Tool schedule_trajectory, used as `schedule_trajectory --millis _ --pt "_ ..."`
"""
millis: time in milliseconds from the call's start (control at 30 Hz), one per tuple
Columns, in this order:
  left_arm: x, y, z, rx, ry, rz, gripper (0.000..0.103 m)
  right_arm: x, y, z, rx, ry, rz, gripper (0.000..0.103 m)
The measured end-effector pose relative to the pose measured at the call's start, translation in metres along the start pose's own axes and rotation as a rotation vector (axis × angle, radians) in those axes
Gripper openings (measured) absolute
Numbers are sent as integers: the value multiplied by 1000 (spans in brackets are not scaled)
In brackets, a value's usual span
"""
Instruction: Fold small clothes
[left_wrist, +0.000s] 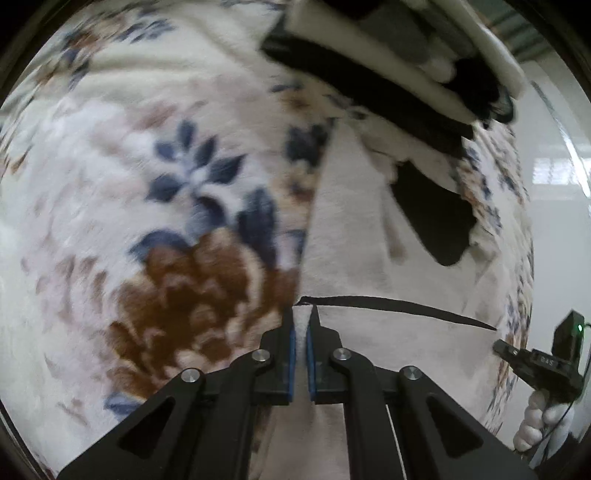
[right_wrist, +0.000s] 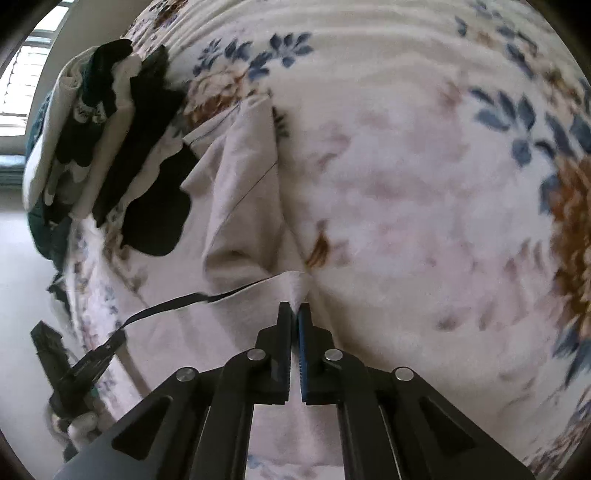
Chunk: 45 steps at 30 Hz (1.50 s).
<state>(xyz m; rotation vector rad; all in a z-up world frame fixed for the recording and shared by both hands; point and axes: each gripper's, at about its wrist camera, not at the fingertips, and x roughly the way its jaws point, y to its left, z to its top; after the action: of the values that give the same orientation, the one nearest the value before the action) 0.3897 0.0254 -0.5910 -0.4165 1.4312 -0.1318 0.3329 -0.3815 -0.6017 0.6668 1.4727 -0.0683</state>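
A pale pink garment (left_wrist: 369, 229) with a thin black hem line lies on a floral fleece blanket (left_wrist: 147, 166). My left gripper (left_wrist: 303, 314) is shut on one hem corner of it. My right gripper (right_wrist: 294, 308) is shut on the other hem corner of the same garment (right_wrist: 243, 206). The hem is stretched between the two grippers. The right gripper also shows at the right edge of the left wrist view (left_wrist: 496, 345), and the left gripper shows at the lower left of the right wrist view (right_wrist: 116, 338). The garment's far end lies crumpled against a clothes pile.
A pile of folded black and white clothes (left_wrist: 388, 66) sits at the blanket's far edge, also in the right wrist view (right_wrist: 103, 122). A black cloth piece (left_wrist: 432, 214) lies by the garment. The blanket's edge drops to a pale floor (right_wrist: 22, 295). A window (right_wrist: 18, 88) is behind.
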Motion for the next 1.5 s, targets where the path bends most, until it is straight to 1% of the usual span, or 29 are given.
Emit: schedule_trajectory --millis 33,67,100,133,167,200,233,267,333,400,467,500,600,633,667,700,733,767,800,833,933,1000,1067,1167,1233,1300,1367,1433,1500 --pt "3 4 1 -22 19 -2 3 3 -1 3 0 20 -15 3" --pt "4 6 2 -39 41 -14 7 7 -2 7 -6 60 -35 3" --pt "3 7 5 -55 57 -19 7 10 -2 11 -6 92 -48 4" --pt "0 6 8 -62 65 -20 7 10 -3 16 -5 106 -56 7" --pt "-4 3 12 -62 66 -25 11 8 -2 21 -8 109 -60 17" --pt "-10 0 19 -63 51 -33 15 2 -1 28 -14 95 -60 25" --pt "-14 -3 24 -58 33 -33 27 -5 1 35 -21 65 -55 41" --pt "-19 -6 33 -41 6 -39 42 -13 6 46 -29 28 -31 49" --pt "-21 -16 53 8 -37 -36 55 -16 14 68 -38 -3 3 54" --pt "-10 -23 78 64 -53 -27 55 -8 25 96 -55 -22 27 55" --pt "11 -34 102 125 -31 13 55 7 35 123 -73 -28 36 55" --pt "22 -37 111 147 -12 27 55 20 40 138 -76 -19 38 55" --pt "56 -44 132 192 47 80 55 48 45 165 -93 41 20 55" --pt "61 -48 136 208 45 89 55 55 47 170 -99 61 19 55" --pt "60 -52 138 225 24 93 53 60 49 174 -105 75 21 55" --pt "57 -55 138 236 0 91 46 63 51 177 -113 81 22 55" --pt "54 -57 139 245 -16 67 15 63 54 179 -125 76 27 47" --pt "52 -59 139 244 -14 62 6 62 57 179 -144 73 22 24" --pt "49 -60 139 245 -22 64 6 61 60 180 -161 75 14 12" --pt "44 -62 137 249 -36 52 5 57 61 178 -172 71 26 10" --pt "27 -63 130 249 -75 35 4 43 69 172 -190 37 44 7" --pt "9 -62 126 242 -102 20 4 27 75 165 -214 8 61 6" --pt "-10 -59 120 234 -125 0 4 10 81 155 -246 -18 74 6" --pt "-40 -62 108 234 -159 -28 4 -16 96 130 -300 -64 95 6" --pt "-61 -56 88 228 -175 -47 4 -33 99 113 -327 -87 109 6" --pt "-70 -56 67 214 -171 -64 4 -49 96 90 -344 -103 128 6" --pt "-80 -47 41 183 -162 -79 4 -63 86 66 -358 -107 155 6" --pt "-87 -31 13 136 -138 -91 4 -73 72 37 -364 -98 169 6" --pt "-85 -15 -12 79 -101 -103 4 -75 53 11 -359 -79 173 6"
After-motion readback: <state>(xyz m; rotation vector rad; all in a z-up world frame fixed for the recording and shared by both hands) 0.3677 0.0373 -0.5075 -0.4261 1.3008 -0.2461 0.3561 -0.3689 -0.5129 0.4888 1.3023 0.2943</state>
